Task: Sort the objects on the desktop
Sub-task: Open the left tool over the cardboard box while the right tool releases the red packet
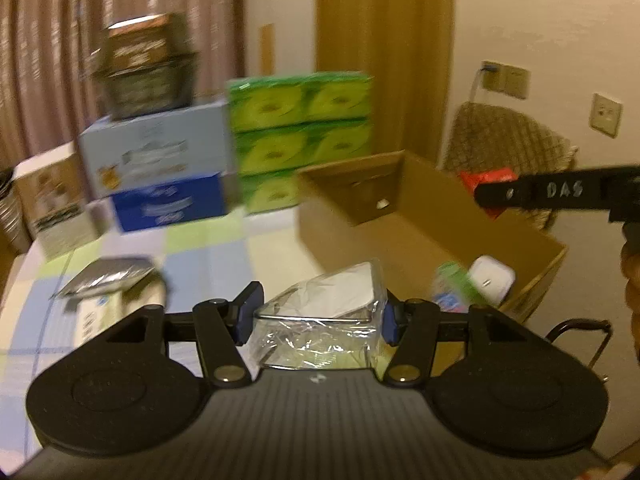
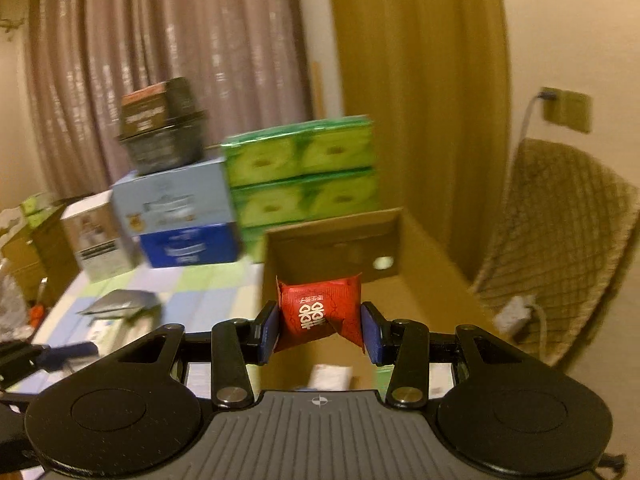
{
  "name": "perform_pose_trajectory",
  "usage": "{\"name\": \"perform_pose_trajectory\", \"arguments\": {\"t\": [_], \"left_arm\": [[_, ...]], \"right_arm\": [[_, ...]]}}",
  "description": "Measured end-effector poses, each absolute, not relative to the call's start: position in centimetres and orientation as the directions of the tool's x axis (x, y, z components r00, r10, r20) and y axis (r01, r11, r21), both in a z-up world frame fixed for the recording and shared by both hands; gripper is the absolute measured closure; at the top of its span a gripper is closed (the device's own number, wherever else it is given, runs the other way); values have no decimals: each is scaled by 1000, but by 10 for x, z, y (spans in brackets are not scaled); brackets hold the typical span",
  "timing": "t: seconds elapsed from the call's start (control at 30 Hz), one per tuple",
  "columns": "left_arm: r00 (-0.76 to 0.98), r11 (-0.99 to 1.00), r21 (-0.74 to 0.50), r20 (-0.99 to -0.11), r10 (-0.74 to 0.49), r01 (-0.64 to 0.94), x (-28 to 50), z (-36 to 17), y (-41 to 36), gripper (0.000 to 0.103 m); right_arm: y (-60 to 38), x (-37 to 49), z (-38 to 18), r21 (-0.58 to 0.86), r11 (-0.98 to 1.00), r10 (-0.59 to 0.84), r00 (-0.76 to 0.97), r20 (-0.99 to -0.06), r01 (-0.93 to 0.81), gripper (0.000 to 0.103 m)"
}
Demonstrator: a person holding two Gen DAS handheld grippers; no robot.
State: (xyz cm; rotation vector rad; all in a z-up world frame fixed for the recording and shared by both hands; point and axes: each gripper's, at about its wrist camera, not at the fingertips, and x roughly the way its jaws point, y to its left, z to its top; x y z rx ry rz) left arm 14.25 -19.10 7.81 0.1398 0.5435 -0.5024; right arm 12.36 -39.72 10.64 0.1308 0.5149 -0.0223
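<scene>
Desktop objects are in both our hands now, and the cardboard box (image 1: pixel 420 216) in front of us looks like the place for them. Our left gripper (image 1: pixel 320 316) is closed on a clear-wrapped packet (image 1: pixel 324 312), with the blue pads pressing its two sides. Our right gripper (image 2: pixel 320 330) is clamped on a red packet (image 2: pixel 320 312) with white characters, and it hangs over the near edge of the box. The left packet is above the table, just beside the box's near wall.

Inside the box we see a white case (image 1: pixel 491 282) and a green and white pack (image 1: pixel 456 284). A silver pouch (image 1: pixel 108 280) lies on the checked tablecloth (image 1: pixel 208 248), not sorted yet.

We judge that a few things could go wrong from here. The clear wrap is slippery and soft, so the packet may slide out of the pads if we swing it fast, and the blur in both views suggests the hands are moving. The red packet is held by its crumpled middle; it could twist and fall outside the box. Both grippers aim at the same opening and are near each other, so they may bump together. The raised box flap (image 2: pixel 340 248) could also catch a packet if we come in too low.
</scene>
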Motion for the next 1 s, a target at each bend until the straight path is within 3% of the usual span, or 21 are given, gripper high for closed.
{"name": "perform_pose_trajectory", "arguments": {"t": [0.7, 0.77, 0.8, 1.0], "left_arm": [[613, 754, -47, -550, -567, 655, 203, 62, -318, 48], [605, 749, -59, -550, -576, 660, 210, 58, -322, 28], [613, 754, -51, -547, -570, 655, 212, 57, -323, 25], [650, 770, -12, -526, -548, 638, 212, 65, -307, 25]], "right_arm": [[-482, 152, 84, 181, 969, -43, 833, -552, 170, 62], [-486, 155, 80, 185, 966, -47, 828, -558, 179, 62], [-488, 155, 79, 188, 965, -47, 827, -561, 182, 62], [-489, 160, 72, 193, 965, -38, 820, -571, 180, 62]]}}
